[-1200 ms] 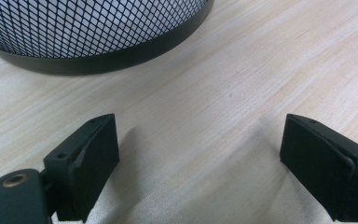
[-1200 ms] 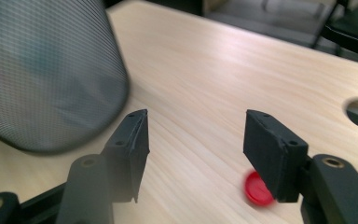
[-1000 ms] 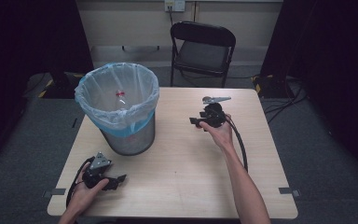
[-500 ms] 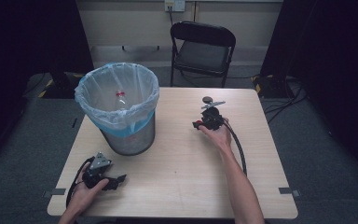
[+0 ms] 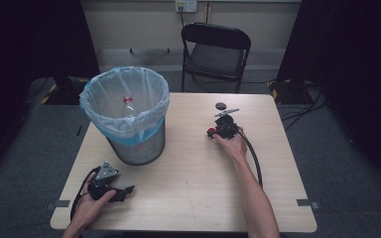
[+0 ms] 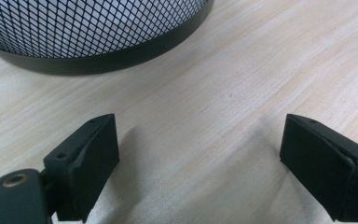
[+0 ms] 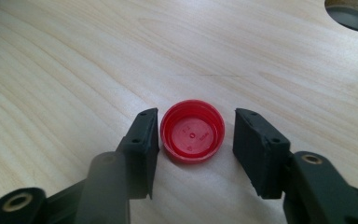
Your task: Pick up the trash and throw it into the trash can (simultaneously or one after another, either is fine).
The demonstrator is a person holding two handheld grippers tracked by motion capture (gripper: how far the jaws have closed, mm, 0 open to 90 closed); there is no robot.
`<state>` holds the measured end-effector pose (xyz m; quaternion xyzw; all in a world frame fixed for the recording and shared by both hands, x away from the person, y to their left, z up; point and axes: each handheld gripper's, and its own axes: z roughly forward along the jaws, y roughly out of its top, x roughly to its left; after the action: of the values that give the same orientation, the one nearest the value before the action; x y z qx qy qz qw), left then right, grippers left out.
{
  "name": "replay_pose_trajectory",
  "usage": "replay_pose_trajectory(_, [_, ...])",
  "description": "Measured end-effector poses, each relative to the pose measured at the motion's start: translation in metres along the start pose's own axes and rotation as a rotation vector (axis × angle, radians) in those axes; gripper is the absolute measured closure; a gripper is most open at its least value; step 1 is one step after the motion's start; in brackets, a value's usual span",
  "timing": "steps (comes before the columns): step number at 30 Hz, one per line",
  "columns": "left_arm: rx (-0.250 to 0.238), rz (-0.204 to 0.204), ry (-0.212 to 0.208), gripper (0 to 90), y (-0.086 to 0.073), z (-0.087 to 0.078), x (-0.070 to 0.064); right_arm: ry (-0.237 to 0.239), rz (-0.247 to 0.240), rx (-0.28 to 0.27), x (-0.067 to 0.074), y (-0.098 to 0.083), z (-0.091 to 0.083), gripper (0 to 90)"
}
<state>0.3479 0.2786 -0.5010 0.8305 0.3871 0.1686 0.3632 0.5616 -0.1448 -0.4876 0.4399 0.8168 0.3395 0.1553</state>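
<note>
The right tool (image 7: 196,140) has sunk to the table, its jaws closing around the red cap (image 7: 192,136).

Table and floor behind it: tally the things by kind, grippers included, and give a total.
Red bottle caps: 1
Lined mesh bins: 1
Bottles in the bin: 1
Grippers: 2, left gripper, right gripper
Folding chairs: 1
Total: 6

right tool (image 7: 196,140) jaws have been closing around red cap (image 7: 192,137), not yet gripping.
</note>
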Motion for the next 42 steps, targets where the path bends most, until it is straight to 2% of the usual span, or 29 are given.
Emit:
replay_pose_trajectory(4, [0.000, 0.000, 0.000, 11.2, 0.000, 0.000, 0.000, -0.034, -0.036, 0.017, 0.005, 0.002, 0.001, 58.5])
replay_pose_trajectory(17, [0.000, 0.000, 0.000, 11.2, 0.000, 0.000, 0.000, -0.045, -0.021, 0.029, 0.007, 0.003, 0.000, 59.4])
replay_pose_trajectory(20, [0.000, 0.000, 0.000, 11.2, 0.000, 0.000, 0.000, -0.027, 0.009, 0.017, 0.008, 0.002, 0.000, 59.5])
replay_pose_trajectory(23, [0.000, 0.000, 0.000, 11.2, 0.000, 0.000, 0.000, -0.022, 0.007, 0.018, 0.008, 0.003, 0.000, 59.5])
replay_pose_trajectory(28, [0.000, 0.000, 0.000, 11.2, 0.000, 0.000, 0.000, 0.023, 0.066, -0.028, 0.005, 0.005, -0.007, 59.4])
replay_pose_trajectory(42, [0.001, 0.002, 0.001, 11.2, 0.000, 0.000, 0.000, 0.067, 0.072, -0.063, 0.009, 0.010, -0.019, 59.5])
